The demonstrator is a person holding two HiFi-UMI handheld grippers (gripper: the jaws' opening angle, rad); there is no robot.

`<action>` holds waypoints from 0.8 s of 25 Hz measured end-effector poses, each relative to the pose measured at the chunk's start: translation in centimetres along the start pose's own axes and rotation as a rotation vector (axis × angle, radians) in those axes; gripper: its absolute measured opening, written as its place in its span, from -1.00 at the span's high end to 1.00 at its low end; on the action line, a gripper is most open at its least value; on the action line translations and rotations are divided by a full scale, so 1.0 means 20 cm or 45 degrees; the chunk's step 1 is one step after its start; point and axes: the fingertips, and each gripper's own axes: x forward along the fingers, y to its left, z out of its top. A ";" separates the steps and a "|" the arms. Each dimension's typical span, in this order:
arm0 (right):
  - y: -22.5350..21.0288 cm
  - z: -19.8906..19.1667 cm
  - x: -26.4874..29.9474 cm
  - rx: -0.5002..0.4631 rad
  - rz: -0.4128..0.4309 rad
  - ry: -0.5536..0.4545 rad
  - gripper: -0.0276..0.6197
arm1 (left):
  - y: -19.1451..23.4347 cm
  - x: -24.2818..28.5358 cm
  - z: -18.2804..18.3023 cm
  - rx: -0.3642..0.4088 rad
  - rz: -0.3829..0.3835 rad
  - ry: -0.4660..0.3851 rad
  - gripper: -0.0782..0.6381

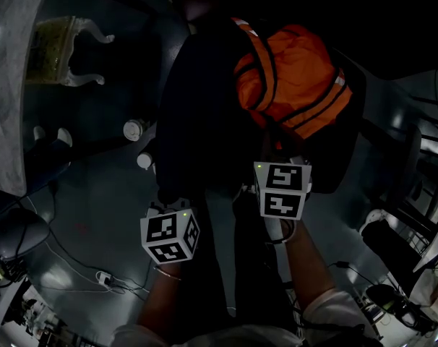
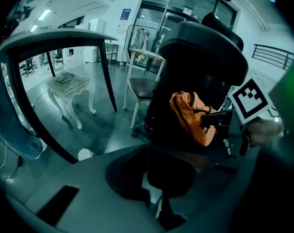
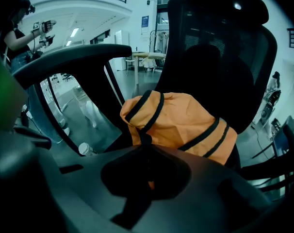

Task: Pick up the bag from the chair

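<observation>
While the right claw is clamping the black strap of the orange bag, lying crosswise on the chair straight ahead, the left claw is hovering closed and empty farther off

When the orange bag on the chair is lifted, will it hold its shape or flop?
Probably floppy: the orange bag is creased, slumped fabric, so it should sag below the right tongs shut at its black strap. Likely light; it looks loosely filled.

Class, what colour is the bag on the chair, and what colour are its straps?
The bag is orange with black straps, clearest in the right gripper view.
</observation>
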 end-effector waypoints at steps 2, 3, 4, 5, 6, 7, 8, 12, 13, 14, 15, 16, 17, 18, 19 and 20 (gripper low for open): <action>0.00 0.02 -0.03 -0.003 0.007 -0.008 0.80 | -0.01 -0.03 0.00 0.002 0.005 -0.003 0.73; 0.00 0.02 -0.05 -0.002 0.011 -0.011 0.80 | -0.01 -0.05 0.00 0.004 0.007 -0.004 0.73; 0.00 0.03 -0.06 0.001 0.014 -0.015 0.80 | -0.01 -0.06 0.01 0.005 0.009 -0.005 0.73; 0.00 0.04 -0.08 0.004 0.017 -0.021 0.80 | -0.02 -0.08 0.01 0.002 0.012 -0.007 0.73; 0.00 0.06 -0.09 0.007 0.020 -0.030 0.80 | -0.01 -0.09 0.02 -0.007 0.016 -0.011 0.73; -0.01 0.07 -0.10 0.010 0.021 -0.040 0.80 | -0.01 -0.10 0.03 -0.022 0.023 -0.016 0.73; -0.01 0.08 -0.12 0.013 0.023 -0.051 0.80 | 0.01 -0.12 0.03 -0.040 0.035 -0.022 0.73; -0.04 0.13 -0.20 0.033 0.033 -0.089 0.80 | 0.04 -0.21 0.06 -0.060 0.075 -0.046 0.73; -0.05 0.15 -0.22 0.036 0.030 -0.104 0.80 | 0.03 -0.23 0.07 -0.053 0.079 -0.053 0.73; -0.07 0.16 -0.25 0.038 0.026 -0.119 0.80 | 0.03 -0.26 0.09 -0.046 0.082 -0.063 0.73; -0.08 0.18 -0.27 0.039 0.020 -0.131 0.80 | 0.02 -0.28 0.10 -0.042 0.083 -0.077 0.73; -0.09 0.19 -0.29 0.040 0.015 -0.143 0.80 | 0.02 -0.30 0.13 -0.039 0.085 -0.093 0.73; -0.10 0.21 -0.32 0.040 0.009 -0.154 0.80 | 0.01 -0.32 0.15 -0.036 0.087 -0.110 0.73; -0.11 0.23 -0.35 0.039 0.003 -0.165 0.80 | 0.01 -0.34 0.18 -0.034 0.090 -0.126 0.73; -0.12 0.25 -0.38 0.040 -0.004 -0.174 0.80 | 0.00 -0.37 0.21 -0.033 0.093 -0.140 0.73; -0.13 0.27 -0.41 0.042 -0.010 -0.184 0.80 | -0.01 -0.40 0.23 -0.033 0.095 -0.154 0.73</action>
